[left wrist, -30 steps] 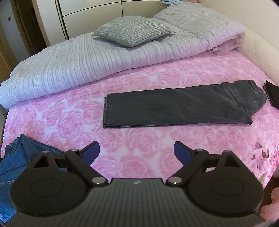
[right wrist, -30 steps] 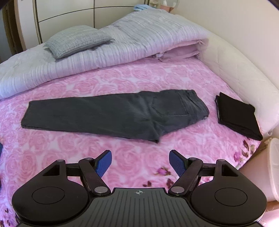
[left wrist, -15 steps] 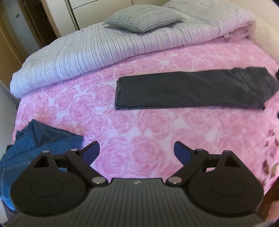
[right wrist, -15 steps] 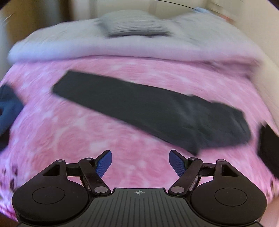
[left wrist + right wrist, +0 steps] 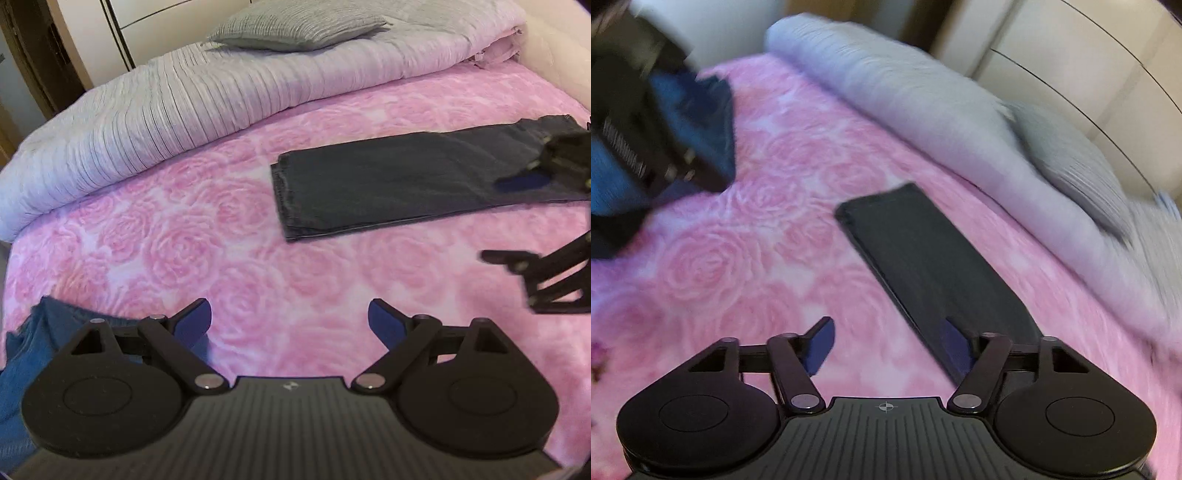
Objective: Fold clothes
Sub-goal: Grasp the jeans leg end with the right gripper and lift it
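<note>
Currently both claws, left (image 5: 289, 320) and right (image 5: 888, 341), gape empty over dark jeans (image 5: 406, 177) lying lengthwise-folded on the bed (image 5: 221, 258). Risk: pinching one layer only splays the fold.

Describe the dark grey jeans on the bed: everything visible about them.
The dark grey jeans look like faded charcoal denim, folded lengthwise into one long, flat strip with the legs stacked. They lie straight on the pink rose-print bedspread, hem end stitched and squared off, toward the blue jeans but well apart from them. In the left wrist view the open right hand-held gripper reaches over their waist end; whether it touches the fabric cannot be told. Nothing grips them.
</note>
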The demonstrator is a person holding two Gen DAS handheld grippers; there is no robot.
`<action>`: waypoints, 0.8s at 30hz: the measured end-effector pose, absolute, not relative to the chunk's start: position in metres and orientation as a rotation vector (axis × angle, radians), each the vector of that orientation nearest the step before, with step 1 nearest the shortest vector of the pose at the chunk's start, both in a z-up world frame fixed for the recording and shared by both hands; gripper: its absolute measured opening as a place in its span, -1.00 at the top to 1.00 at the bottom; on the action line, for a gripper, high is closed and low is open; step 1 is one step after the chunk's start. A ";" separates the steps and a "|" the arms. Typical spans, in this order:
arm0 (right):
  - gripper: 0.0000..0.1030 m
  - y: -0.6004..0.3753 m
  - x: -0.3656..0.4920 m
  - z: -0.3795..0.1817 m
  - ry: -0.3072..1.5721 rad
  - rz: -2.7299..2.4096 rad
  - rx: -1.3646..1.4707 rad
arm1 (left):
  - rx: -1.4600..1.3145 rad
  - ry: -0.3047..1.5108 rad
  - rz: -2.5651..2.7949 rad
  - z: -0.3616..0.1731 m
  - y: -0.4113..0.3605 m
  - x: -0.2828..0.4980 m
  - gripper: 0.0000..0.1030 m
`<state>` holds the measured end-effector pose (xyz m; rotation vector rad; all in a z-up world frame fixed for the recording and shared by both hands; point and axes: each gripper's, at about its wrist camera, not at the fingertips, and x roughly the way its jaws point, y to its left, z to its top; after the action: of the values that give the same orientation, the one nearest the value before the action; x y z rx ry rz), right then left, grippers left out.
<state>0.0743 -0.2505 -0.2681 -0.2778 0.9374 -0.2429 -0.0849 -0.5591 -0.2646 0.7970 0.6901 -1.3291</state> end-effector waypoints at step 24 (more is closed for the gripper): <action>0.71 -0.282 0.231 -0.371 0.730 -0.291 -0.397 | 0.827 0.696 -1.312 -0.332 -0.586 -0.034 -0.74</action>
<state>0.2309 -0.2816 -0.3713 -0.3966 0.7302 -0.2911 -0.0339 -0.5862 -0.3319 0.8268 0.6964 -1.3116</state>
